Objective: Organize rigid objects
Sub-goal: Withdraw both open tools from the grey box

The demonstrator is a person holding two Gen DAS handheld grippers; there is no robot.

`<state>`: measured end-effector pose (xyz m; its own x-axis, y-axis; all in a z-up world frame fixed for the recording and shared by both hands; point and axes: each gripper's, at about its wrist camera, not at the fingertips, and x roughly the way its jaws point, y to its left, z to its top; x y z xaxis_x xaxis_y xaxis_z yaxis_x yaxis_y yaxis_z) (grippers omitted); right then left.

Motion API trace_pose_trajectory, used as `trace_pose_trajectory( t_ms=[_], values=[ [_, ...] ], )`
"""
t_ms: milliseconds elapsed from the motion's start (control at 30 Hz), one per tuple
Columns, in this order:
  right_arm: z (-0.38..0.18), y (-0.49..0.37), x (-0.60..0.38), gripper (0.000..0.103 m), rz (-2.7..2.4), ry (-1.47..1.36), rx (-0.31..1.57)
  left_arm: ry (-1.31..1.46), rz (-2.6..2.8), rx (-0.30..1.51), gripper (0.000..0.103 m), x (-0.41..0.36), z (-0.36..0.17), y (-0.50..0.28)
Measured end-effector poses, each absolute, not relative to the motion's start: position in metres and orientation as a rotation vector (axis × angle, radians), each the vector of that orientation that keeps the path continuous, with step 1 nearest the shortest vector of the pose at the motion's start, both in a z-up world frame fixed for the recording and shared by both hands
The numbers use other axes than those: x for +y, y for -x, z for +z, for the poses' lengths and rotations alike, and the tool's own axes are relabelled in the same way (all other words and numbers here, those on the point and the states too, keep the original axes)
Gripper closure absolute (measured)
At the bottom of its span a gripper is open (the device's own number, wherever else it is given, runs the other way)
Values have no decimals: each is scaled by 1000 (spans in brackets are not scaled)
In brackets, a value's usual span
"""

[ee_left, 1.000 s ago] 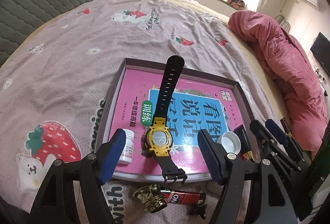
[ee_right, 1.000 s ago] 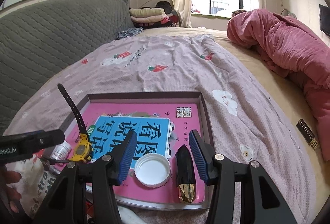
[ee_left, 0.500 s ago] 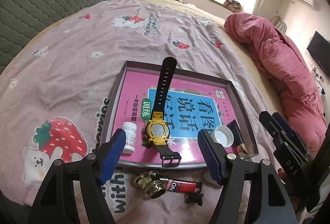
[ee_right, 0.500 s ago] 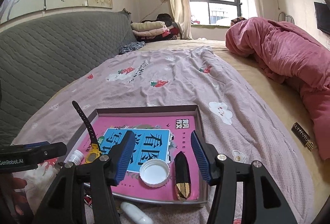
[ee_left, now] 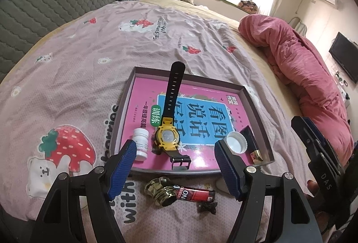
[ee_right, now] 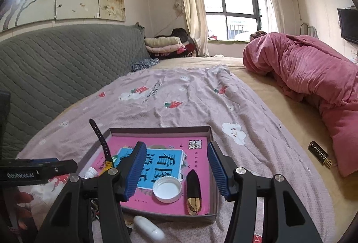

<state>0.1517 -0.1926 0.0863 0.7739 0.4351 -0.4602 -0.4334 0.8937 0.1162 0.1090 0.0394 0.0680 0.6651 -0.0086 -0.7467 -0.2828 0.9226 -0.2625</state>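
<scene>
Loose on the bed just under the left gripper [ee_left: 174,167], outside the tray [ee_left: 260,117], lie a brass cap [ee_left: 160,190] and a lighter [ee_left: 194,195]. Both grippers' jaws stand wide and empty. I'd take the lighter across its narrow body; the right gripper [ee_right: 174,170] hangs over the white lid [ee_right: 167,189].

Small dark object [ee_left: 207,207] below tray unidentifiable (too small); white capsule [ee_right: 148,230] partly cut off.

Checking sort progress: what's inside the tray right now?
Inside the tray: yellow watch, white pill bottle, white cap, black-and-gold piece, all lying on a pink book. Anything under the book is hidden.
</scene>
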Motion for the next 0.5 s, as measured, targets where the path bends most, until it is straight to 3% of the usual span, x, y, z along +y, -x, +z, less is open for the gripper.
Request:
trace_pose_trajectory(
  t_ms=[500],
  values=[
    [84, -115, -185, 47, 521, 58, 487, 368, 147, 845, 29, 34, 64, -90]
  ],
)
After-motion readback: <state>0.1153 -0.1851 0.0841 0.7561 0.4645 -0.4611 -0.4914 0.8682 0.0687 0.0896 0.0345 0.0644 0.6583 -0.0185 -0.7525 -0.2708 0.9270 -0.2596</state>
